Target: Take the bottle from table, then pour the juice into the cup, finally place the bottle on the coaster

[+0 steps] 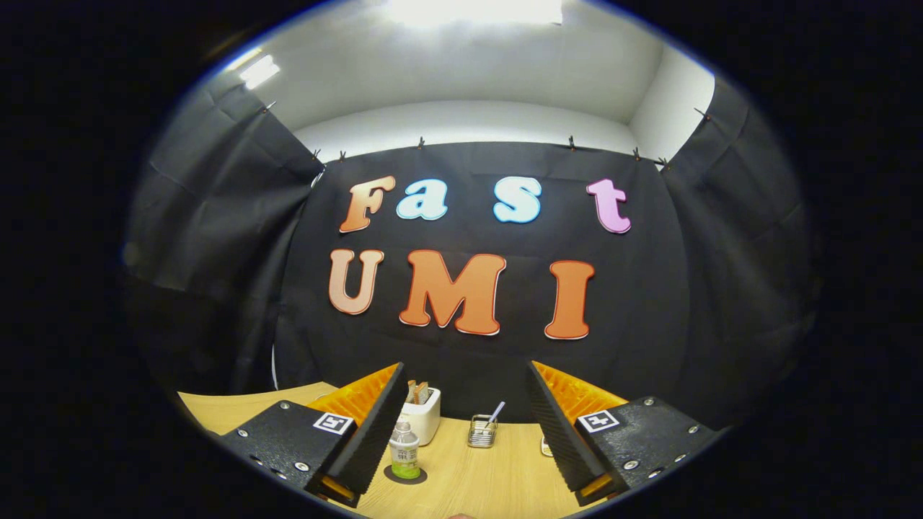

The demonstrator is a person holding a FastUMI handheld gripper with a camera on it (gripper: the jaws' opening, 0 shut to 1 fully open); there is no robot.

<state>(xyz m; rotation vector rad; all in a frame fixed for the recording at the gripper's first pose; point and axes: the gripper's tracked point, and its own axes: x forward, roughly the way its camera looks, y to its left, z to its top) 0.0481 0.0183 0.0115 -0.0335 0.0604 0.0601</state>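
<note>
Gripper (461, 425) fingers spread wide, holding nothing, above the table (490, 476). Bottle (404, 450) upright on the coaster (405, 475), beside the left finger; white box (422, 418) and wire holder (482, 431) beyond.

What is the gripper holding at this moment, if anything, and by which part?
Nothing is held. The gripper is open, its fingers spread wide above the table. The bottle stands apart, just beside the left finger, on a dark coaster.

Green-labelled bottle (404, 451), dark coaster (404, 475), white holder (422, 416), light wood table (476, 479)
</note>
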